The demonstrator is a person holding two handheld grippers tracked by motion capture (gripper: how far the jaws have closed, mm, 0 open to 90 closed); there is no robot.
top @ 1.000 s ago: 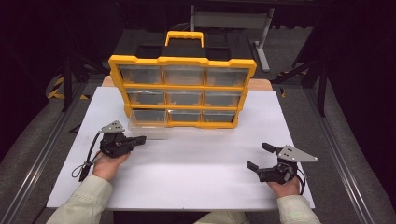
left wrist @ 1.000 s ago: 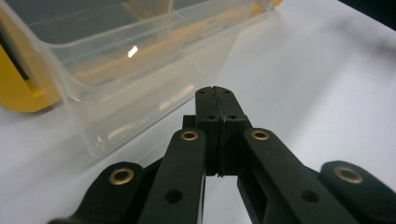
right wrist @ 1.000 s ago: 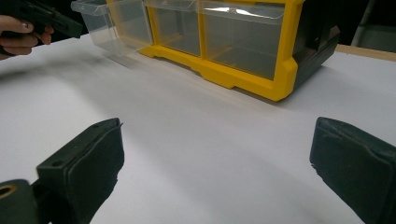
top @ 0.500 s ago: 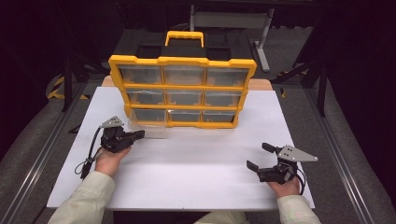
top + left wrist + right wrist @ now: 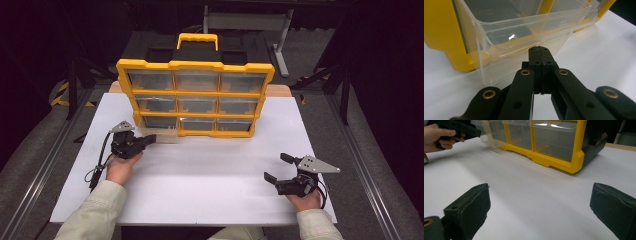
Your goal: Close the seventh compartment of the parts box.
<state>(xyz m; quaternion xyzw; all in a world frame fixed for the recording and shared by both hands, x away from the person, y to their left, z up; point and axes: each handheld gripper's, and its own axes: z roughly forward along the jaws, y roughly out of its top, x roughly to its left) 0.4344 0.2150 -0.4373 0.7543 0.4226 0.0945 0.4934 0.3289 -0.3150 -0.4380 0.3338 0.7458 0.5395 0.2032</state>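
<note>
A workshop or lab test bay: dark metal stands (image 5: 75,80) flank a white table (image 5: 200,180), hazard-striped floor tape (image 5: 62,95) left of it, grey carpet (image 5: 30,165) around.

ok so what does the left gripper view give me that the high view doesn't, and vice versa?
Left gripper view: close-up of the left gripper, jaws shut, tips right at the front rim of the pulled-out clear plastic drawer; contact unclear.
High view: the whole yellow organizer cabinet with nine clear drawers, its yellow carry handle, and the right gripper, open, well apart from it over the white tabletop.
Both: left gripper, that bottom-left drawer, yellow frame, white surface.
</note>
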